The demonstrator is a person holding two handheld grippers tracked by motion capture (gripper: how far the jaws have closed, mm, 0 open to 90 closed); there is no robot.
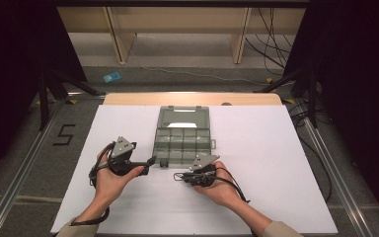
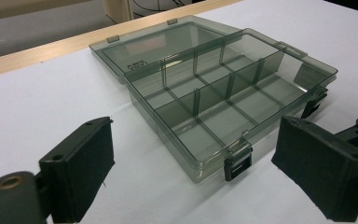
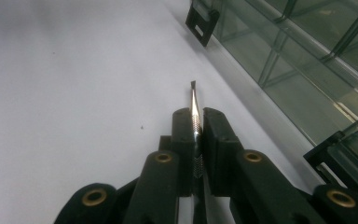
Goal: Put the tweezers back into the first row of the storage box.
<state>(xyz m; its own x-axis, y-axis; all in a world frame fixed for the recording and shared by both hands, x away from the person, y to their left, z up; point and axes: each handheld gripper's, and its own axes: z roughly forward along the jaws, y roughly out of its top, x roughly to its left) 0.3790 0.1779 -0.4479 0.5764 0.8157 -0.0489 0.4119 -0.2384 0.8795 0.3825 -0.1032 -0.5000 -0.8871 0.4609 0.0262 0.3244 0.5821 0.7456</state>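
1. Table [image 1: 276, 197]: one, covered by one white sheet. It carries every item below.
2. Box [image 1: 183, 136]: one, clear smoked plastic, lid open and laid flat on the far side. In the left gripper view the box [image 2: 214, 107] shows eight compartments in two rows of four; all that can be seen into hold nothing. Two black latches hang on its near edge; one latch [image 2: 237, 167] lies ahead of and between the left fingers, the other sits further right, just behind the right-hand finger. In the right gripper view the box [image 3: 307, 70] runs along the right side of the clamped fingers, close beside them but apart.
3. Hands: two. The left hand [image 1: 109, 180] holds the left gripper, the right hand [image 1: 222, 190] holds the right gripper.
4. Grippers: two.
   - Left gripper [image 1: 150, 160]: its two fingers [image 2: 81, 172] stand wide apart with nothing between them. They sit just short of the near left corner of the box, not touching it.
   - Right gripper [image 1: 177, 176]: its two fingers [image 3: 184, 140] are pressed together on one thin metal rod [image 3: 195, 114]. It sits just in front of the near edge of the box.
5. Rod: one, silver, with a knurled section inside the clamp. Its dark flat tip sticks out past the fingertips, pointing along the box's side. Whether the tip touches the sheet cannot be told.
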